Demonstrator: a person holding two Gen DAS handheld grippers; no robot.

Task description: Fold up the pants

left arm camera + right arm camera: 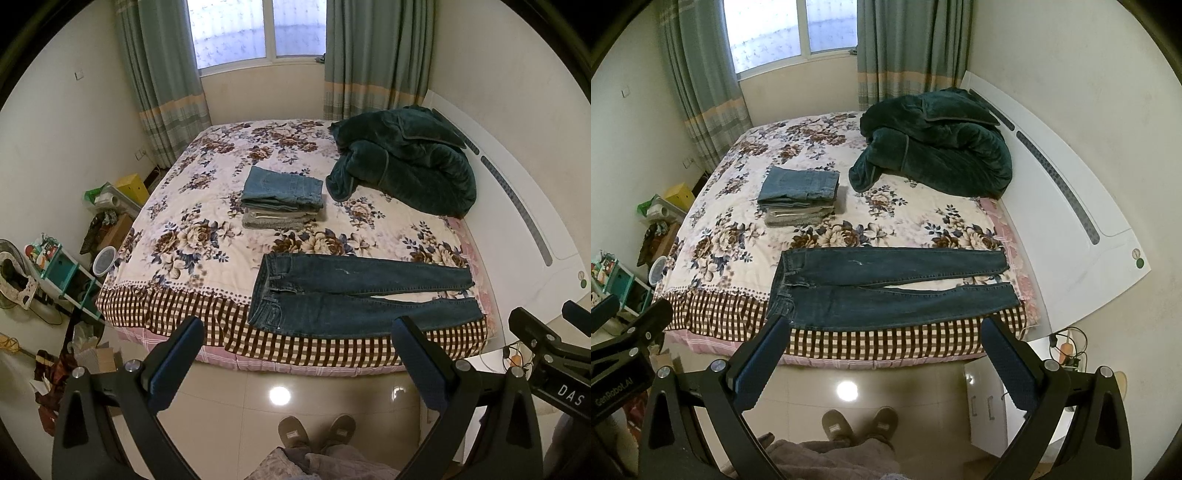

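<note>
Dark blue jeans (354, 295) lie flat near the front edge of the bed (207, 236), waistband to the left, both legs running right, a narrow gap between the legs toward the cuffs. A small pale scuff shows on the upper leg. Lower leg rests on the brown-and-cream checked border of the floral bedspread.

Left gripper (295, 354) — held above the tiled floor, short of the bed edge, fingers spread wide with nothing between them. Blue pads face inward. Right gripper (886, 354) — same posture, fingers parted and holding nothing, clear of the jeans.

Writing: in the left wrist view the right gripper's body at the right edge reads "DAS". In the right wrist view the left gripper's body at the left edge reads "GenRobot.AI", as best it can be made out.

Behind the jeans, mid-bed: a stack of folded pants (282, 197), light blue denim on top, grey beneath. Right of the stack, near the white headboard (517, 192), a heaped dark green blanket (402, 162).

Person's brown slippers (316, 432) on the floor below, toes toward the bed. Window with grey-green curtains (162, 74) on the far wall. Clutter on the floor left of the bed; labels there too small to read.
</note>
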